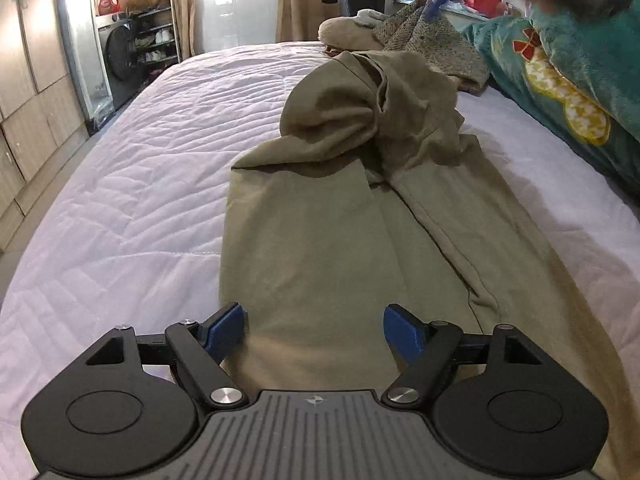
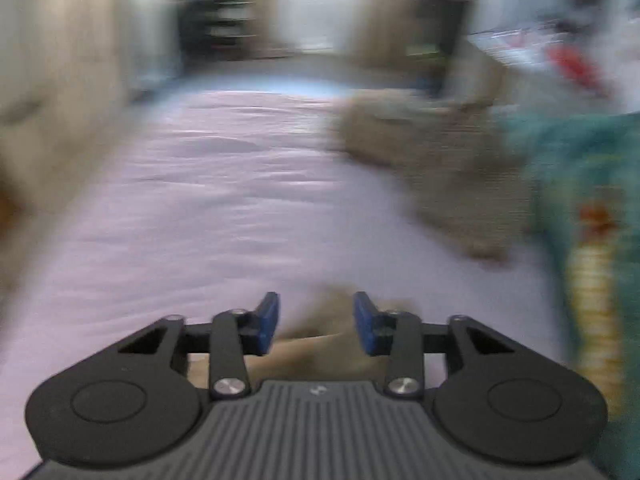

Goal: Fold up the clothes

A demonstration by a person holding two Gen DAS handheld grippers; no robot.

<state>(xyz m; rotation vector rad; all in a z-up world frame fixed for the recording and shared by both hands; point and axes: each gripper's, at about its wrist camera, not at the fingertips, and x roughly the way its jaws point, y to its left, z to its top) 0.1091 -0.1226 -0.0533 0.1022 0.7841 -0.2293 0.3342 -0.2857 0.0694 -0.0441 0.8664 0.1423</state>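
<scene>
An olive-green garment [image 1: 340,240] lies lengthwise on the white quilted bed [image 1: 132,168], flat at the near end and bunched into folds at the far end. My left gripper [image 1: 314,330] hovers over its near hem, jaws open wide, with cloth showing below the gap and neither blue pad pressing on it. The right wrist view is badly blurred. My right gripper [image 2: 317,326] has its blue pads apart, and a blurred patch of the olive cloth [image 2: 320,344] shows under and behind the gap. No grip on it is visible.
A teal blanket [image 1: 580,80] with a yellow pattern lies along the bed's right side. A speckled knit garment [image 1: 432,44] and a tan pile [image 1: 344,32] sit at the far end. Wooden wardrobes [image 1: 28,80] and a washing machine [image 1: 116,56] stand on the left.
</scene>
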